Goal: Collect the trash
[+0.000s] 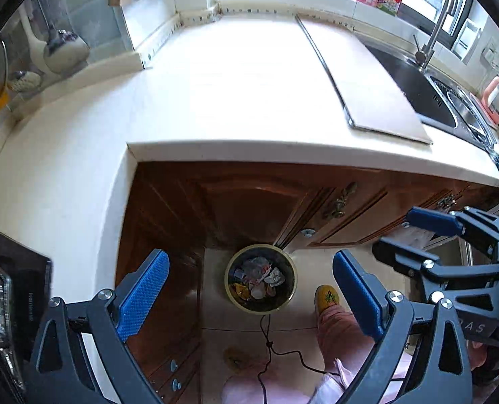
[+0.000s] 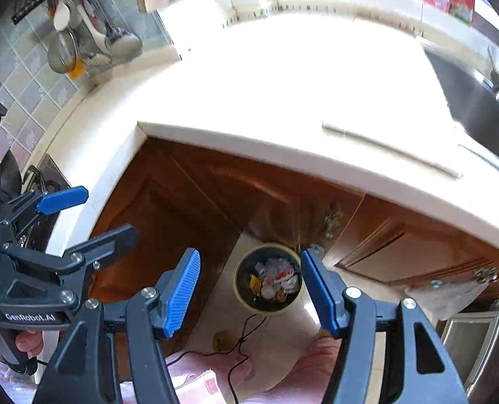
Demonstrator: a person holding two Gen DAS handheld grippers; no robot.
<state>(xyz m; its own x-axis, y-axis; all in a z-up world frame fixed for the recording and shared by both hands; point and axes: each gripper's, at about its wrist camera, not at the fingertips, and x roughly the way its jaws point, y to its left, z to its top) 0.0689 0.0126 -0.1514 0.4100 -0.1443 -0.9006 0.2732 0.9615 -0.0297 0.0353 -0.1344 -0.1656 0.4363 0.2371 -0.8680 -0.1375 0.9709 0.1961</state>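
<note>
Both grippers high over floor | left gripper point(image 1: 249, 299) jaws wide, empty | right gripper point(image 2: 251, 291) jaws apart, empty | bin point(image 1: 260, 277) below, holding crumpled trash point(image 1: 261, 274)

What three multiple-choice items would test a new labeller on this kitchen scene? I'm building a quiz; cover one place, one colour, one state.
1. Where is the bin?
A. On the counter
B. On the floor by the cabinets
C. In the sink

2. What colour are the tongs' pads?
A. Blue
B. Red
C. Green

3. What do the left tongs hold?
A. A bottle
B. A wrapper
C. Nothing, they are open

Answers:
1 B: the bin stands on floor tiles below the counter, by the wooden cabinets.
2 A: both pads are blue in each wrist view.
3 C: the gap between the pads is empty, with the trash-filled bin seen far below.
</note>
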